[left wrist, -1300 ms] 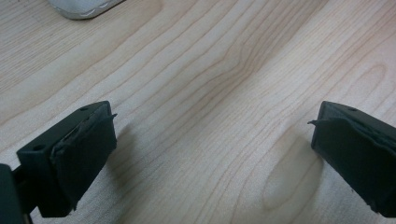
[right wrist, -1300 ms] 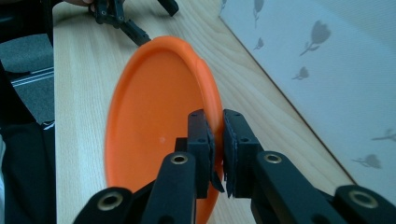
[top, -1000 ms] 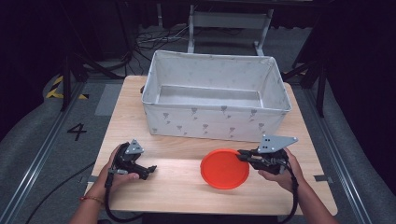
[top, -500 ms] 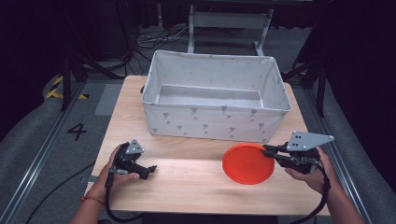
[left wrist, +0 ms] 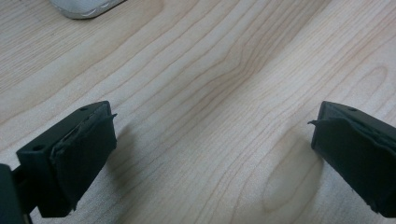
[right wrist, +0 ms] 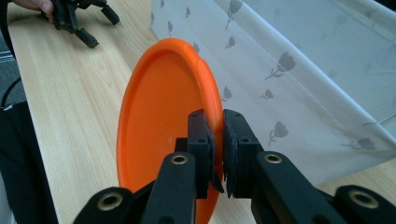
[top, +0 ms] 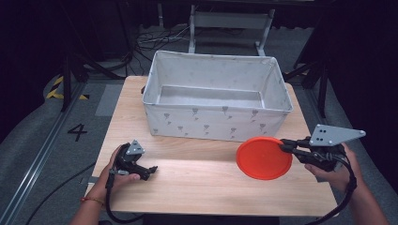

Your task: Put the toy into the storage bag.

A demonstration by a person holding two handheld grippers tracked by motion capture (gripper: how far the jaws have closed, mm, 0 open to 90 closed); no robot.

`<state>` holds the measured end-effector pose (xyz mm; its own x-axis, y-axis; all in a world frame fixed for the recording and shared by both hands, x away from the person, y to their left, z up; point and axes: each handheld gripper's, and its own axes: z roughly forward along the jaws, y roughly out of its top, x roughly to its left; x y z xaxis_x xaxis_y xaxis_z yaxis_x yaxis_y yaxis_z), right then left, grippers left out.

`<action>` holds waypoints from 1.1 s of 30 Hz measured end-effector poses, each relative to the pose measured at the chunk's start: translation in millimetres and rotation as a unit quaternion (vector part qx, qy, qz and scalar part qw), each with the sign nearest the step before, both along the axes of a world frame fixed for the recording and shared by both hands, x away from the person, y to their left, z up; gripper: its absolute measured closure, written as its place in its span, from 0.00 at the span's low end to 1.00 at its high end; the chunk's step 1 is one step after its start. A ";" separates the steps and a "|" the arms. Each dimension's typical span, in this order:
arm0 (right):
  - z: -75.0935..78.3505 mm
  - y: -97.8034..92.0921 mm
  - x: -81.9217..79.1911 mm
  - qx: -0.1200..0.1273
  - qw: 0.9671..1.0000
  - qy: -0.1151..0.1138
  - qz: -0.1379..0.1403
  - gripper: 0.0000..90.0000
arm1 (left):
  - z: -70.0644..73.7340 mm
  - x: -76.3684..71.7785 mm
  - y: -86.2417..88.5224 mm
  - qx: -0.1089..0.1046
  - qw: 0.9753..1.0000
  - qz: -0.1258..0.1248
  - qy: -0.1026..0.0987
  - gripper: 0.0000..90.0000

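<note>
Orange plate [top: 264,158] shifted rightward since earlier frame, now off surface [top: 197,187], clamped at rim by right tongs [top: 284,146]. Fabric bin [top: 216,123] just beyond plate, opening up and leftward. Left tongs [top: 151,171] apart, idle, well away.

A white fabric bin [top: 213,123] with a grey tulip print stands at the far middle of the light wooden tabletop [top: 197,187]. Beyond it, a metal frame [top: 230,21] and cables [top: 155,40] sit on the grey floor [top: 42,140], which carries a "4" [top: 77,132].
</note>
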<state>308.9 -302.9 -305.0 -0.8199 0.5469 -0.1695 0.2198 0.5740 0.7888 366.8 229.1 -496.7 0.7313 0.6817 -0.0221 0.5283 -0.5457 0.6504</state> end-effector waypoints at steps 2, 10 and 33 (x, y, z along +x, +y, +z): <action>4.3 -2.6 -0.1 0.000 1.000 -0.003 0.000 0.92 | 0.0 -0.1 0.0 0.000 1.000 0.000 0.001 0.00; 22.6 -9.0 1.1 -0.002 1.000 -0.011 0.001 0.92 | 0.0 0.0 0.0 0.000 1.000 0.000 0.001 0.00; 92.0 -6.6 37.4 -0.016 0.998 -0.054 -0.019 0.92 | -0.2 0.2 -0.2 -0.001 1.000 0.000 0.002 0.00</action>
